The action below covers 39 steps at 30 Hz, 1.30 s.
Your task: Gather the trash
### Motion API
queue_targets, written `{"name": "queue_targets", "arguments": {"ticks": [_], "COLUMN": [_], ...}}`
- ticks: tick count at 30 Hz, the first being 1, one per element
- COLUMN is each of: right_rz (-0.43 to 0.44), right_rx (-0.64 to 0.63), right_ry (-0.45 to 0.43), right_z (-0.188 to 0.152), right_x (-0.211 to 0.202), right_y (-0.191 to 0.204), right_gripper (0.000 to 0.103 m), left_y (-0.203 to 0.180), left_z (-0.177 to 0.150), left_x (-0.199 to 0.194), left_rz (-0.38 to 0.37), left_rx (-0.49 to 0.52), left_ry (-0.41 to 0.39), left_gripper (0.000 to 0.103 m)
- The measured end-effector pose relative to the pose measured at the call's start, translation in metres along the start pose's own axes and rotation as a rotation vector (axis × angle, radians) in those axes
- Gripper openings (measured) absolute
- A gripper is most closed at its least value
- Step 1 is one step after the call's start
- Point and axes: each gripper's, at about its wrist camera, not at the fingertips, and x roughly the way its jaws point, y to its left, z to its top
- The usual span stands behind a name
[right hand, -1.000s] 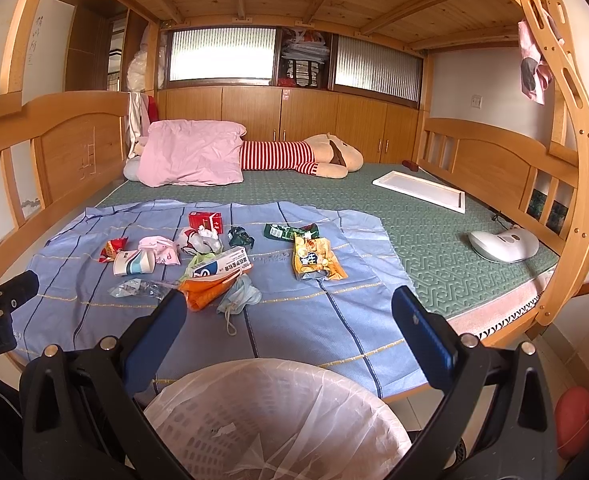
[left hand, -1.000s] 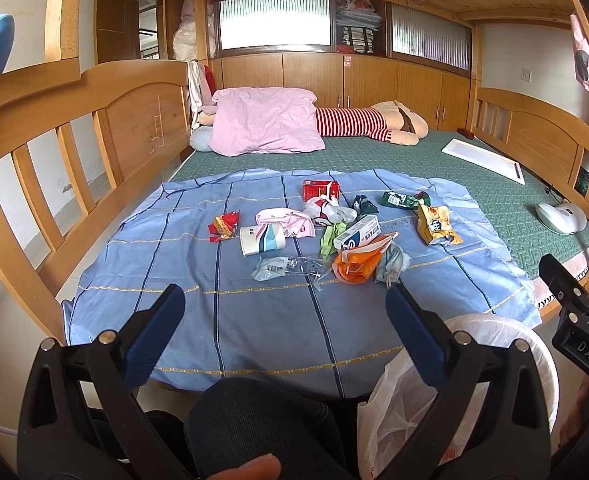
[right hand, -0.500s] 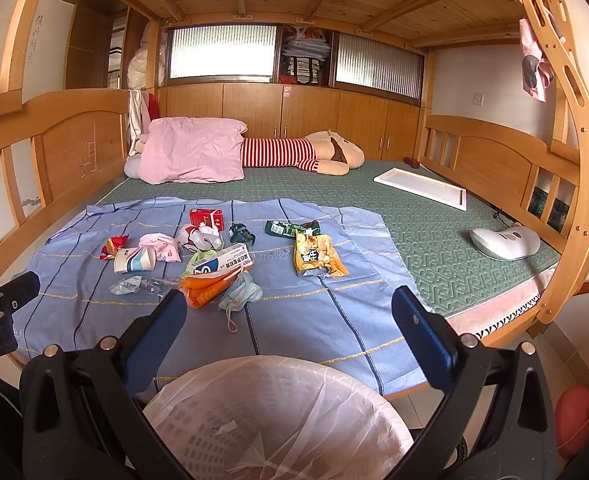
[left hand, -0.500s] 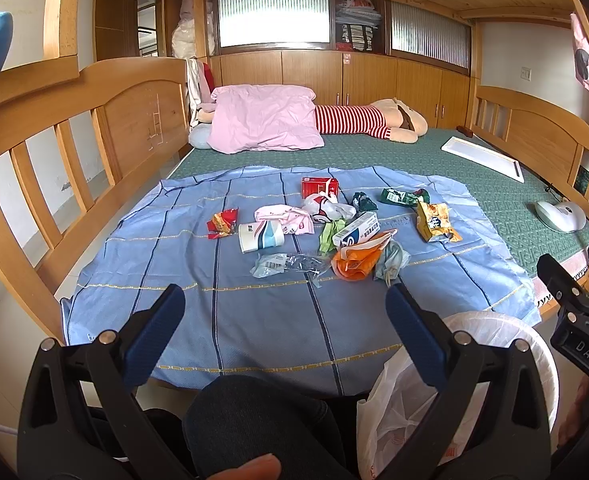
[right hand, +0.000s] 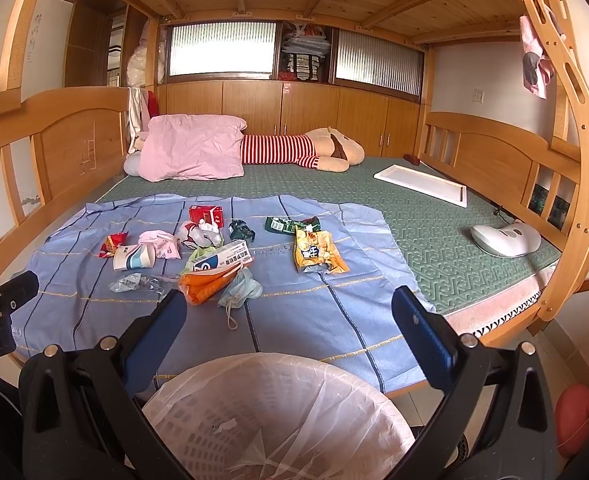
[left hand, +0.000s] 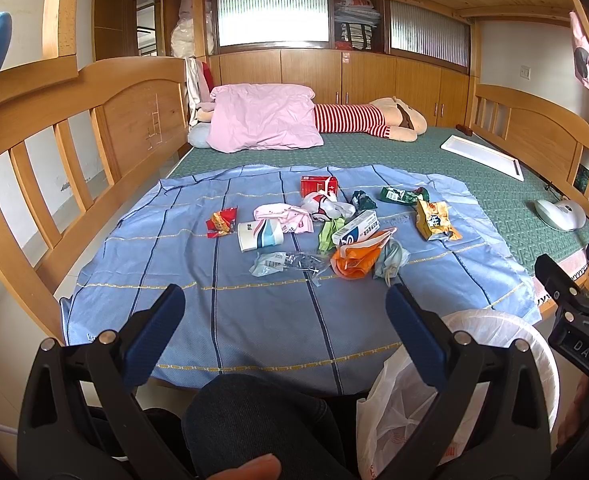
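Hardly anything has shifted in the last second: both grippers hold back at the bed's near edge, with only a slight drift of view.

Left gripper and right gripper both have their jaws spread wide with nothing between them. All the trash lies well ahead on the blue sheet: a paper cup, an orange bag, a white box, a yellow snack bag and a red carton, bunched near the sheet's middle. A lined white bin stands just below the right gripper, and it looks almost empty, so collecting has probably not begun. Next, 1 gripper would need to reach forward to a near piece, likely the orange bag or clear wrapper, close on it and carry it back over the bin.
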Motion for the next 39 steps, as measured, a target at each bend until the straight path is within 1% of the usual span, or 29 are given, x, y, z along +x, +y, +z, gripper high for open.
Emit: {"name": "queue_targets", "arguments": {"ticks": [6, 9, 12, 15, 16, 17, 18, 19, 20, 21, 22, 23, 24, 25, 26, 28, 30, 31, 32, 33, 34, 35, 36, 37, 38, 39], "right_rz": [0.001, -0.002, -0.027, -0.037, -0.031, -0.021, -0.003, 0.033, 0.051, 0.067, 0.080, 0.091, 0.102, 0.119, 0.142, 0.191, 0.240, 0.263, 0.291, 0.322, 0.343, 0.361, 0.363, 0.360, 0.371, 0.390], "right_rx": [0.000, 0.000, -0.017, -0.004, 0.009, 0.017, 0.023, 0.032, 0.036, 0.041, 0.045, 0.046, 0.047, 0.044, 0.041, 0.035, 0.027, 0.022, 0.010, -0.010, -0.032, -0.070, -0.106, -0.125, -0.138, -0.139], "right_ry": [0.005, 0.012, 0.048, 0.119, 0.135, 0.148, 0.160, 0.173, 0.182, 0.195, 0.208, 0.218, 0.229, 0.243, 0.255, 0.282, 0.298, 0.304, 0.318, 0.331, 0.335, 0.336, 0.334, 0.332, 0.337, 0.352], "right_z": [-0.001, -0.001, -0.001, -0.005, -0.008, -0.009, -0.010, -0.012, -0.012, -0.013, -0.013, -0.012, -0.010, -0.008, -0.005, 0.003, 0.017, 0.022, 0.028, 0.035, 0.039, 0.044, 0.048, 0.051, 0.054, 0.057], "right_x": [0.002, 0.004, 0.012, 0.030, 0.035, 0.039, 0.043, 0.048, 0.052, 0.058, 0.063, 0.067, 0.073, 0.080, 0.085, 0.096, 0.111, 0.119, 0.131, 0.143, 0.152, 0.165, 0.179, 0.190, 0.206, 0.221], "right_y": [0.000, -0.001, -0.002, -0.009, -0.011, -0.013, -0.014, -0.014, -0.013, -0.011, -0.008, -0.006, -0.002, 0.004, 0.009, 0.023, 0.045, 0.055, 0.071, 0.090, 0.106, 0.128, 0.151, 0.166, 0.186, 0.201], "right_gripper": [0.100, 0.100, 0.100, 0.100, 0.100, 0.100, 0.100, 0.100, 0.096, 0.092, 0.077, 0.060, 0.054, 0.045, 0.042, 0.042, 0.043, 0.052, 0.066, 0.071, 0.075, 0.080, 0.082, 0.084, 0.084, 0.085], "left_y": [-0.004, 0.003, 0.030, 0.051, 0.060, 0.069, 0.075, 0.082, 0.089, 0.097, 0.105, 0.111, 0.118, 0.125, 0.132, 0.144, 0.155, 0.164, 0.171, 0.179, 0.189, 0.196, 0.206, 0.218, 0.228, 0.238], "left_z": [-0.004, -0.004, -0.002, -0.004, -0.006, -0.007, -0.008, -0.008, -0.008, -0.008, -0.006, -0.003, 0.001, 0.005, 0.010, 0.017, 0.022, 0.023, 0.021, 0.017, 0.010, 0.005, 0.000, -0.004, -0.007, -0.009], "left_x": [0.002, 0.009, 0.029, 0.057, 0.066, 0.077, 0.085, 0.097, 0.107, 0.120, 0.132, 0.142, 0.153, 0.166, 0.180, 0.204, 0.224, 0.234, 0.241, 0.248, 0.256, 0.265, 0.273, 0.278, 0.279, 0.280], "left_rz": [-0.005, -0.034, -0.089, -0.133, -0.143, -0.167, -0.192, -0.224, -0.247, -0.258, -0.261, -0.260, -0.259, -0.260, -0.259, -0.257, -0.240, -0.224, -0.213, -0.199, -0.168, -0.126, -0.092, -0.110, -0.149, -0.178], "left_rx": [0.006, -0.012, -0.110, -0.123, -0.131, -0.144, -0.155, -0.176, -0.199, -0.226, -0.246, -0.255, -0.264, -0.276, -0.288, -0.307, -0.318, -0.330, -0.345, -0.362, -0.378, -0.399, -0.457, -0.551, -0.631, -0.697], "left_ry": [0.010, 0.030, 0.077, 0.155, 0.176, 0.192, 0.211, 0.243, 0.265, 0.285, 0.297, 0.297, 0.292, 0.294, 0.306, 0.332, 0.340, 0.331, 0.317, 0.299, 0.302, 0.340, 0.408, 0.454, 0.463, 0.464], "left_gripper": [0.100, 0.100, 0.100, 0.100, 0.096, 0.085, 0.068, 0.059, 0.048, 0.043, 0.042, 0.042, 0.042, 0.042, 0.042, 0.042, 0.045, 0.048, 0.053, 0.054, 0.054, 0.053, 0.054, 0.055, 0.061, 0.064]}}
